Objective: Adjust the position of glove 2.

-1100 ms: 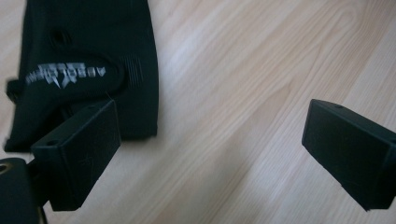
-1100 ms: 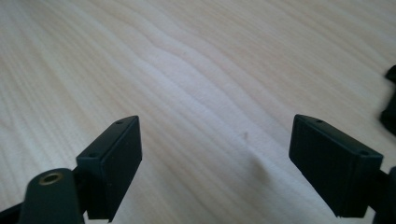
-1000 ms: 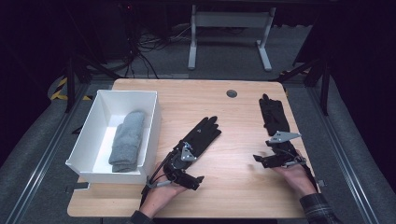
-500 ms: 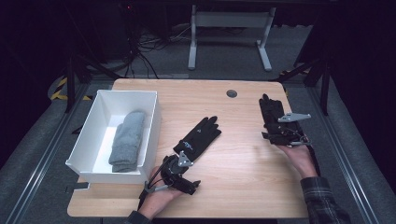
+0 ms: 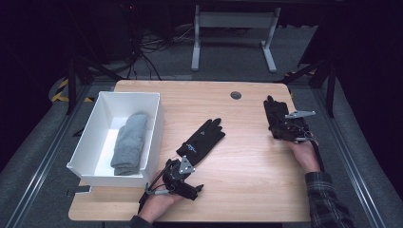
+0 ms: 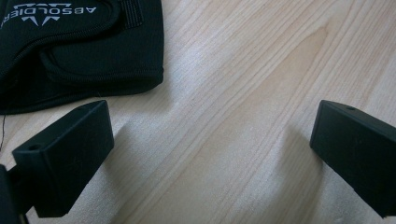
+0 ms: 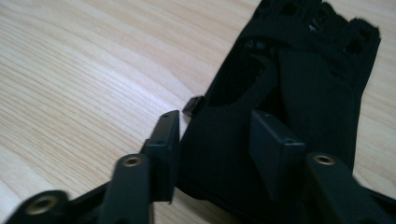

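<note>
From above the right gripper (image 5: 286, 129) merely overlaps the far glove (image 5: 274, 116); its own view shows closing fingers (image 7: 166, 140) straddling the cuff.

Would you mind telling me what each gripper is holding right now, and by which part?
The left gripper holds nothing. The right gripper has just been closing around the cuff edge of the right-hand black glove; a firm pinch cannot be told.

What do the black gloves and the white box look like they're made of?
The middle glove and the right glove look like soft matte synthetic fabric: stitched seams, printed logo. The white box seems smooth, rigid plastic or coated board; hard to tell.
</note>
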A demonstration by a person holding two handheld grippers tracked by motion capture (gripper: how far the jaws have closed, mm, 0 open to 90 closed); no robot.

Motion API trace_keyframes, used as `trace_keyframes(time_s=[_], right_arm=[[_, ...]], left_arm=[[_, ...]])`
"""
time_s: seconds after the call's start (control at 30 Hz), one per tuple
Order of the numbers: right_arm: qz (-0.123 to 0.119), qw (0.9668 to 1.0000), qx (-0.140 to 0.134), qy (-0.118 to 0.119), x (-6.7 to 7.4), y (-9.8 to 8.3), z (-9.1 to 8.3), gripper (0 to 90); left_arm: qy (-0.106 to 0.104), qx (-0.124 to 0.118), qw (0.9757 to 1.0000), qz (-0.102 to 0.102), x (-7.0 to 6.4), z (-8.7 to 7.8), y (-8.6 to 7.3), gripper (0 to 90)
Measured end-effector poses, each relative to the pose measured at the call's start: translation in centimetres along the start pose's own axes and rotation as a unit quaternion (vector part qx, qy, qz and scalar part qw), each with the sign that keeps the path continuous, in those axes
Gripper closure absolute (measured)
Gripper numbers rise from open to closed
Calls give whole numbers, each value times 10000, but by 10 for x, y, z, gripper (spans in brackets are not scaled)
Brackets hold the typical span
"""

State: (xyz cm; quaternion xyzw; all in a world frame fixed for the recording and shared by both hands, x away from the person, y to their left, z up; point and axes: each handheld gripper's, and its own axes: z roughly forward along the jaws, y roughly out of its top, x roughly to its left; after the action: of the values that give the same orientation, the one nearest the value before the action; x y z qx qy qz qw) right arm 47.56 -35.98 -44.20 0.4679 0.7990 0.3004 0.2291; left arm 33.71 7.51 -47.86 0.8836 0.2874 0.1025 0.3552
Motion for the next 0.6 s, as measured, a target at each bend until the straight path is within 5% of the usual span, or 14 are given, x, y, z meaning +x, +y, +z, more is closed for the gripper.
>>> trace_keyframes(time_s=[0.27,0.6], right_arm=[[-40,9999,142,-48,-2,-4,3,873],[26,10000,-66,30,-1,-4,-11,899]], left_arm=[[-2,-3,10000,3,0,0,0,0],[1,0,10000,-1,0,0,0,0]])
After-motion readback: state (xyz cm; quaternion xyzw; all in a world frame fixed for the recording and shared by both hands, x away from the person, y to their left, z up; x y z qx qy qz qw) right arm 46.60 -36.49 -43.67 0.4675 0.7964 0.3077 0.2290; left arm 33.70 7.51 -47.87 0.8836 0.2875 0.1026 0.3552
